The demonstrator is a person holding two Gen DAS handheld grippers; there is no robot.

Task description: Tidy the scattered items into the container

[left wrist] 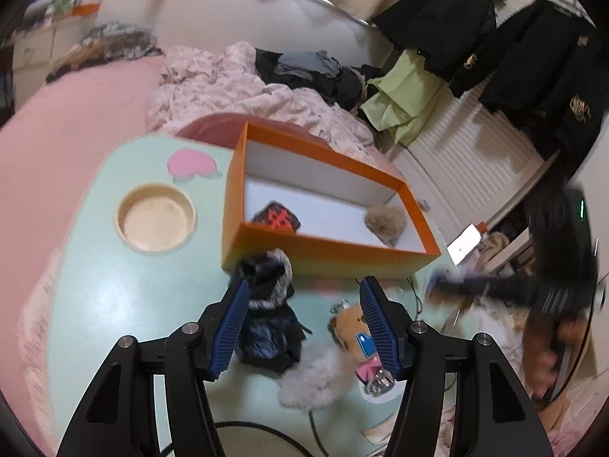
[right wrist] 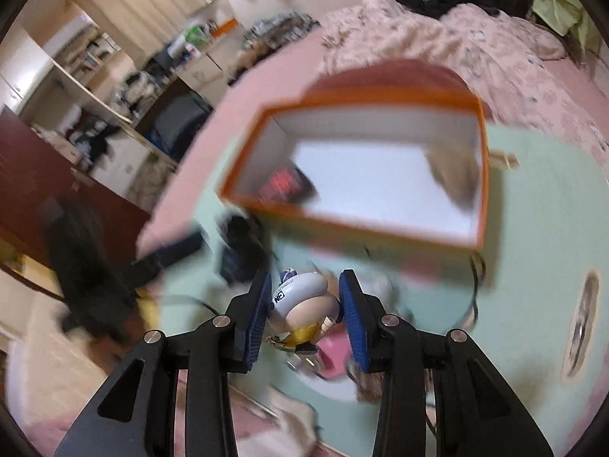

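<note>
An orange box with a white inside stands on the mint green table. It holds a black-and-red item and a tan fluffy ball. My left gripper is open and empty above a black fur-trimmed item, a bear keychain and a white fluffy piece. My right gripper is shut on a white and beige toy figure, held above the table in front of the box. It shows blurred at the right of the left wrist view.
A round recessed cup holder sits in the table left of the box. A pink bed with a rumpled blanket and dark clothes lies behind. A cable runs across the table's near edge. Clutter lies on the floor at right.
</note>
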